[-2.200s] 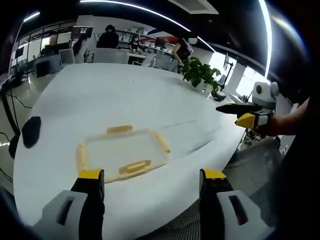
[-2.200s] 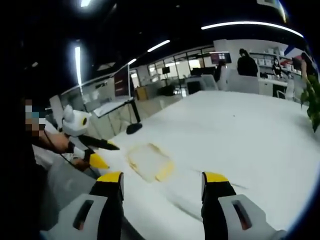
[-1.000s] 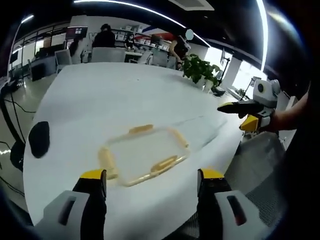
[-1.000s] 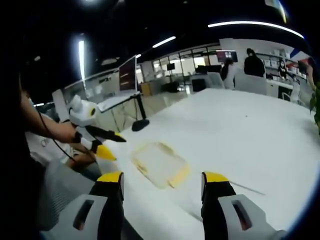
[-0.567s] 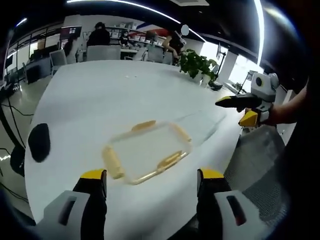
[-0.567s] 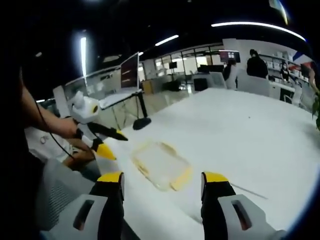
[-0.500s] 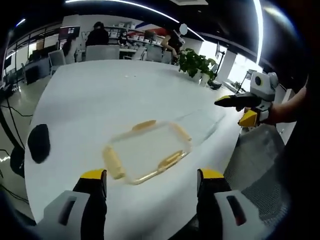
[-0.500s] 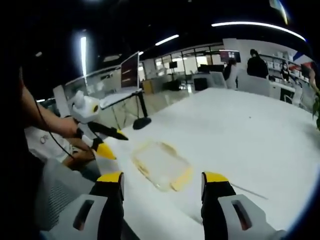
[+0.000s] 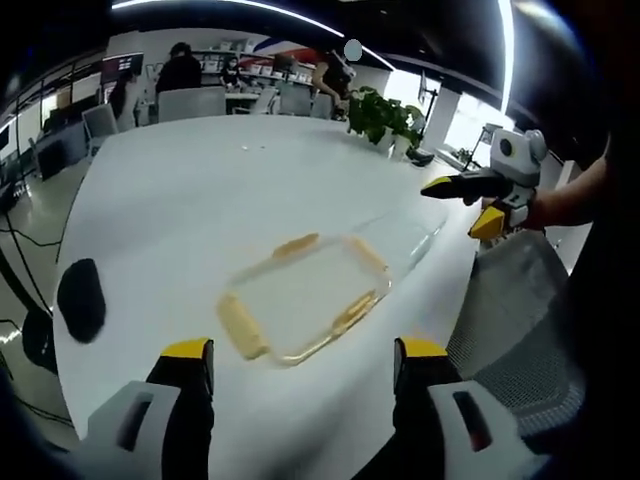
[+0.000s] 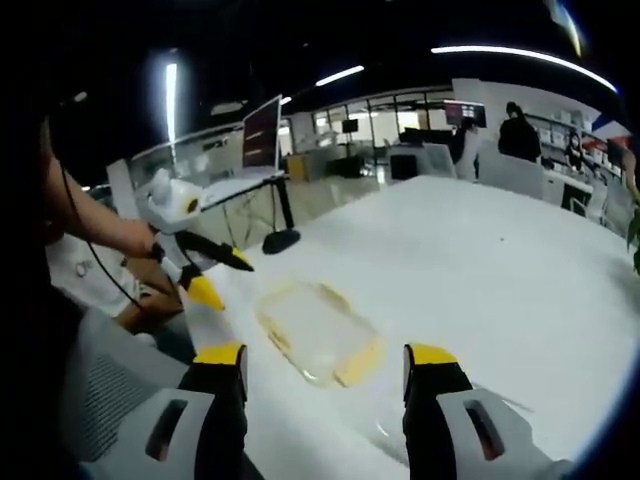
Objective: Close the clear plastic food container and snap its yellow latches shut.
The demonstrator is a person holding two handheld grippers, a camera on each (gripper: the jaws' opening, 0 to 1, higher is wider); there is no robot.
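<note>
I find bare surface (image 9: 190, 190) on every side of the container (image 9: 305, 295); only a dark object (image 9: 82, 298) sits well apart, near one edge.

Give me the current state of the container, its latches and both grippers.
clear plastic food container: lying flat on the white table, lid on it, held by neither gripper.
yellow latches: four show around the rim; too blurred to tell whether they are snapped shut.
left gripper: open, empty, short of the container.
right gripper: open, empty, short of the container.
</note>
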